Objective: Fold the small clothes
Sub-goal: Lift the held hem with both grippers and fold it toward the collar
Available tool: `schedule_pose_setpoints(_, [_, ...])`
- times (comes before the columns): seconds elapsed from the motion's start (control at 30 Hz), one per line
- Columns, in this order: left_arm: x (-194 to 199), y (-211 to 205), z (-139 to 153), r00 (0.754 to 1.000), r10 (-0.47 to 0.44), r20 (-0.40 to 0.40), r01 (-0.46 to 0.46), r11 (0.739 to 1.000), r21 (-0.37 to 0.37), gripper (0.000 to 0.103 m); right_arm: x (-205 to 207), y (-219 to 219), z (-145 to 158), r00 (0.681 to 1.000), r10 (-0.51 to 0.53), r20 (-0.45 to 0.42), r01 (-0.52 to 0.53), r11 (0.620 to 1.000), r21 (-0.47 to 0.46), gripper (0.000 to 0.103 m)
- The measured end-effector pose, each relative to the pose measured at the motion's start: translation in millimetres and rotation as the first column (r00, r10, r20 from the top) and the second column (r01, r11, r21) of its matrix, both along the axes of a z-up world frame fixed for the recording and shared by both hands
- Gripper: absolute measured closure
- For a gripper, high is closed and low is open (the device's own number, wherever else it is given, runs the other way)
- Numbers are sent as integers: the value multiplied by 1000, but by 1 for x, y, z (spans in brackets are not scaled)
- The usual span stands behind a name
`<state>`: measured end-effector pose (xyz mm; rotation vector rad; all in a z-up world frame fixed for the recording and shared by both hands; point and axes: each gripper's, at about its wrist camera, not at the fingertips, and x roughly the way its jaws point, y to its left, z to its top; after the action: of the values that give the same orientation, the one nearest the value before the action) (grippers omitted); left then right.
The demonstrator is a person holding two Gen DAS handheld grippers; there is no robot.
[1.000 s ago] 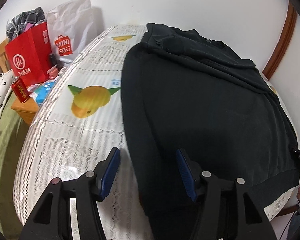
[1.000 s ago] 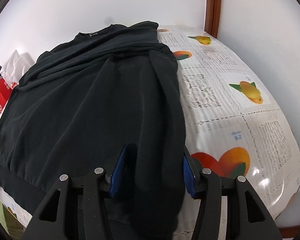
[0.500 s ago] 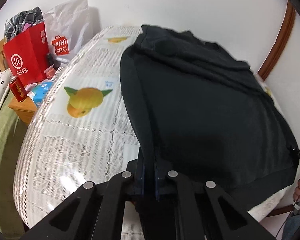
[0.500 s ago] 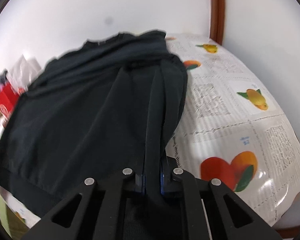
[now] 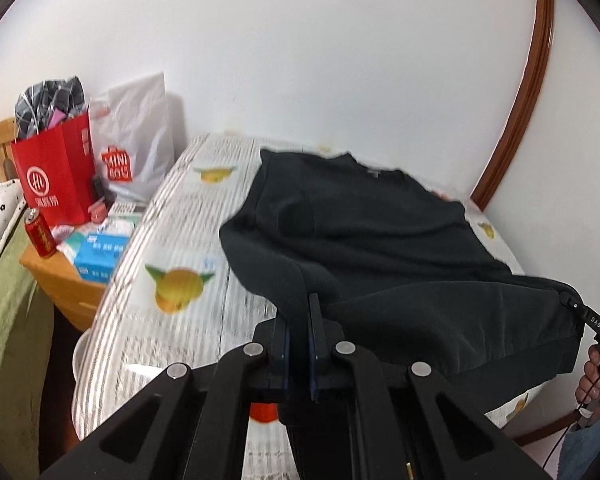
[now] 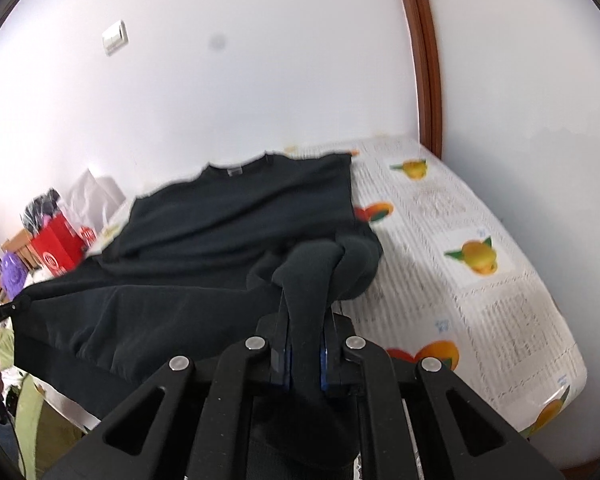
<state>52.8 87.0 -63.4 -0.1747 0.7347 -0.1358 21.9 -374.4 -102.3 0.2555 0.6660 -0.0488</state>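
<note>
Both my jaws clamp the black sweater (image 5: 380, 248) near hem, so I'd lift evenly and lay it far, edges matched.

shirt (image 5: 364, 240) | black, long-sleeved | collar end flat on worktop (image 5: 172, 320) | near hem raised, pinched at both corners

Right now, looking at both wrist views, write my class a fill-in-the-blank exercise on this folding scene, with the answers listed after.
1. Both tools are shut on the near edge of a ____ sweatshirt.
2. The table cover is printed with ____.
3. The can beside the red bag is coloured ____.
4. The left tool and the right tool each pinch ____.

Missing words: black; fruit; red; fabric
</note>
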Motion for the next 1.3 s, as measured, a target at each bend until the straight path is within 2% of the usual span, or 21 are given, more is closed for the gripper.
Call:
schedule_pose_setpoints(0.27, [39,-2,17,999,22,32,-22,1000,-3,96,37,-2,22,1000,-1,27,1,1000,4,94])
schedule_pose_setpoints(0.5, [94,-9,24,998,45,41,-45,999,12,96,100,-8,31,1000,-4,19,4,1000,12,94])
schedule_pose_setpoints(0.63, [130,-12,20,997,76,17,-76,997,25,96,137,-13,29,1000,-3,1,3,1000,30,94])
schedule_pose_setpoints(1.0, [205,-21,-17,993,102,-65,-97,993,69,96,225,-20,-14,996,10,-87,-6,999,45,93])
schedule_pose_setpoints(1.3, [238,-14,-64,980,128,-154,-117,990,79,93,268,-29,-64,981,10,-196,6,997,81,92])
